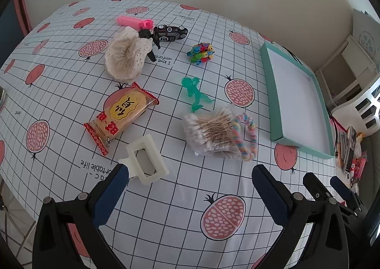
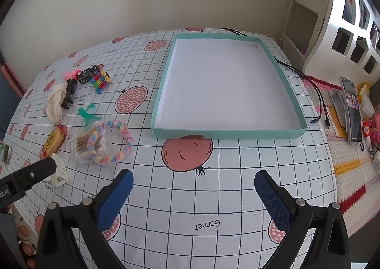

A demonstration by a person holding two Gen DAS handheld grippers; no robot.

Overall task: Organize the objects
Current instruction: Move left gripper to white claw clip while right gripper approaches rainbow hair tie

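Toys and small things lie spread over the left half of the table; our teal box [image 2: 228, 133] sits bare by the right edge; we have put nothing in it yet. Our left claw [image 1: 190, 186] is wide apart and holds nothing; our right claw [image 2: 193, 188] is the same. The white hair clip [image 1: 146, 158] is just beside one left finger; we could bump it away; the rainbow bracelet [image 2: 111, 143] rests on the cotton swab bag [image 1: 209, 133], so lifting one might drag the other.
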